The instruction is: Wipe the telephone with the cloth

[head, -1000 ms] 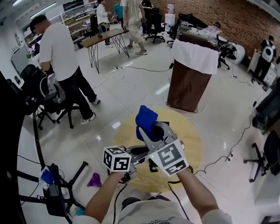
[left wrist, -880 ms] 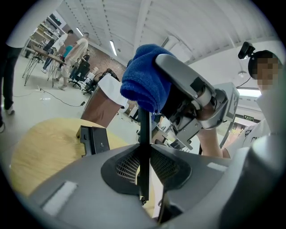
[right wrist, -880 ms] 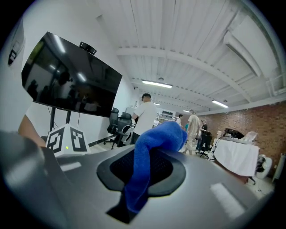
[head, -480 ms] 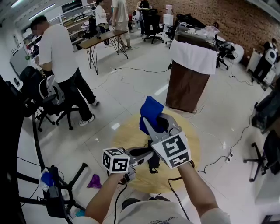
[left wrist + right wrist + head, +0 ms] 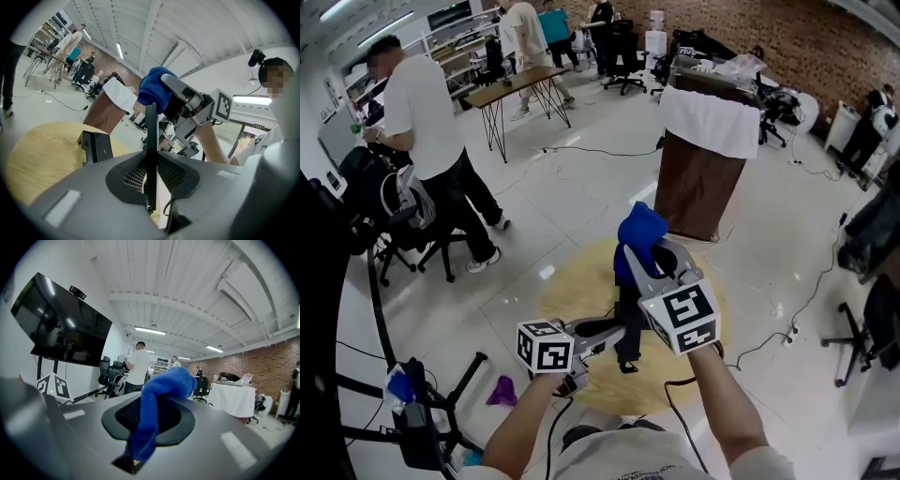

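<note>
Closest in, the left tool is clamped on a thin black slab that stands edge-on between its jaws. I'm reading it as the telephone's handset, though from this angle I can't swear to it. It rises straight up from the tips, and something like a cord seems to dangle below them.

Just up and right of that, the right tool is pinched tight on the blue cloth, with a fat wad bulging out past its tips. The wad sits right by the handset's upper end. I can't tell if it's actually touching.

Handling-wise, my guess is the handset is light, stiff, smooth plastic, so a bit slippery. Gripped across its thin edge like that, it could swivel if you scrub hard, so I'd hold it near the middle and use gentle strokes. The cloth is soft and floppy. Keep the wad sticking out ahead of the tips so fabric meets the plastic, not metal.

Ahead and left of the left tool, a black block that's probably the phone's base sits on the round wooden bench. Way beyond both tools is a brown stand with a white cover.
</note>
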`<state>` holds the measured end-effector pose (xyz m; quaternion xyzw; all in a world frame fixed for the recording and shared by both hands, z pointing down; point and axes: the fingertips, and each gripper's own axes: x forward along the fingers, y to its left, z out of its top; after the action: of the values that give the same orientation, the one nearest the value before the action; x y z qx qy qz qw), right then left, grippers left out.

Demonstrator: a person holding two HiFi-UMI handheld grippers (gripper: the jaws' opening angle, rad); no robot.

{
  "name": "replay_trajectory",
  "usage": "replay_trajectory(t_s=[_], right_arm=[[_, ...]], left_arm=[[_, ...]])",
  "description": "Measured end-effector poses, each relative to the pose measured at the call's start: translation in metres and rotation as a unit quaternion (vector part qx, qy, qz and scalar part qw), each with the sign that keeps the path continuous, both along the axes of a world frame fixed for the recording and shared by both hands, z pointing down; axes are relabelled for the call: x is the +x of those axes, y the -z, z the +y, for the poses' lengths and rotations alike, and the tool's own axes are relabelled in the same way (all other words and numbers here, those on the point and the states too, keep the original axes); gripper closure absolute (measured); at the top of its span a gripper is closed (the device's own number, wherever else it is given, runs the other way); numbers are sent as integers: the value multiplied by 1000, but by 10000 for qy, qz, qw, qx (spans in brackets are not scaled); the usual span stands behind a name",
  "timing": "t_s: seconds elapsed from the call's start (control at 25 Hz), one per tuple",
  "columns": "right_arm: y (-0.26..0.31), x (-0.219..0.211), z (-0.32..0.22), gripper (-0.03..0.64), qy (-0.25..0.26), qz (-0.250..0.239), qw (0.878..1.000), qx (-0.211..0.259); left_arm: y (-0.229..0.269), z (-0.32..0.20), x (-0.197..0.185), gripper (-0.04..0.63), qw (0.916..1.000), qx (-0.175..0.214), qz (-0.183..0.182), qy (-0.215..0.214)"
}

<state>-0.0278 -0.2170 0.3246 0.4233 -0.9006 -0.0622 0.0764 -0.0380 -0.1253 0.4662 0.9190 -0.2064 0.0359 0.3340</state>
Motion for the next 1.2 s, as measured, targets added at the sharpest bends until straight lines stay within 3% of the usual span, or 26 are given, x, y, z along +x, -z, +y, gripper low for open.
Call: replay_trajectory(t_s=[0.72,1.2], right_arm=[[-16,42,-6,555,-388,-24,9991,-139],[-39,40,12,555,-316,1,9990,-319]], left_arm=[[6,-1,-1,534,9999,21,140,68],[12,-11,-5,534,9995,30,259,190]])
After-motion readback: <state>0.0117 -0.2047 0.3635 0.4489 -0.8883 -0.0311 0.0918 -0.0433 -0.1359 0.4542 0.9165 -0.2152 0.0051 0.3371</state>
